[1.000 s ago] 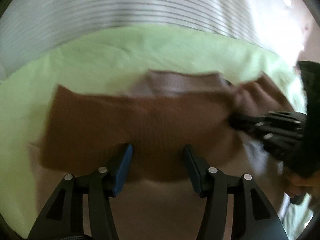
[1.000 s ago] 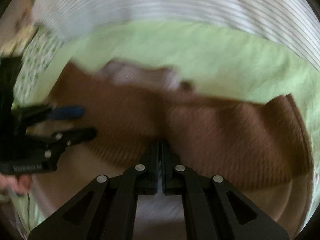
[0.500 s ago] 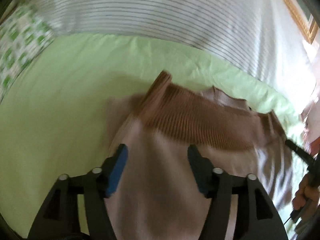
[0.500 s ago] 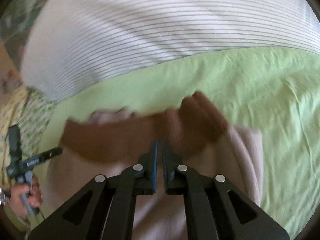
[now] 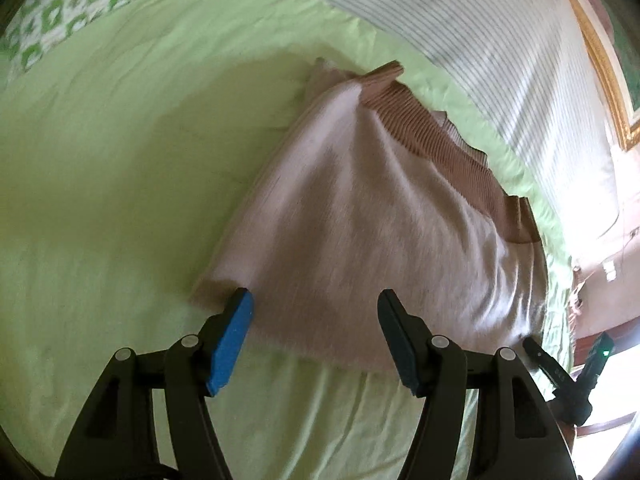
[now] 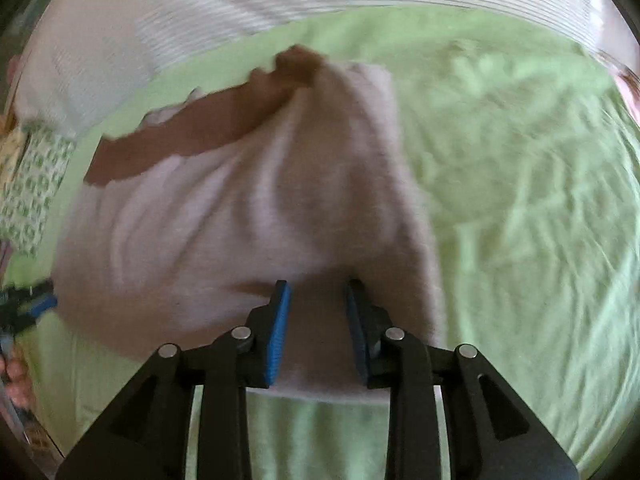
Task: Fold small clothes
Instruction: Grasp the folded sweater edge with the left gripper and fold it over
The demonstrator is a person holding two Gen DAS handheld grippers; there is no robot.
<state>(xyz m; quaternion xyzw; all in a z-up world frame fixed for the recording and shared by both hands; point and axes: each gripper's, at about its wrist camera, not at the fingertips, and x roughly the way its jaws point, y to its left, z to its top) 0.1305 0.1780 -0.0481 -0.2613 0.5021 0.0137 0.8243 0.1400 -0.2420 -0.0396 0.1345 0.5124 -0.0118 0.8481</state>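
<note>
A light green bedsheet [image 5: 120,184] covers the bed, lightly creased. At the far side lies white bedding with thin grey stripes [image 5: 460,20]. A green-and-white patterned pillow [image 5: 80,4] sits far left. A gilt picture frame [image 5: 604,76] hangs far right, beside strong daylight.

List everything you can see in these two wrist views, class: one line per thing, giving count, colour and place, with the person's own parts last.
Knitted garment: one, pale pink with brown ribbed band, lying on the sheet.
Bed sheet: one, light green, under the garment.
Striped bedding: one, white with thin grey stripes, beyond the sheet.
Patterned cloth: one, white with green print, far left corner.
Gilt frame: one, gold, on the right.
Left gripper: one, black with blue pads, jaws open at the garment's near edge.
Right gripper: one, black with blue pads, jaws open over the garment.
</note>
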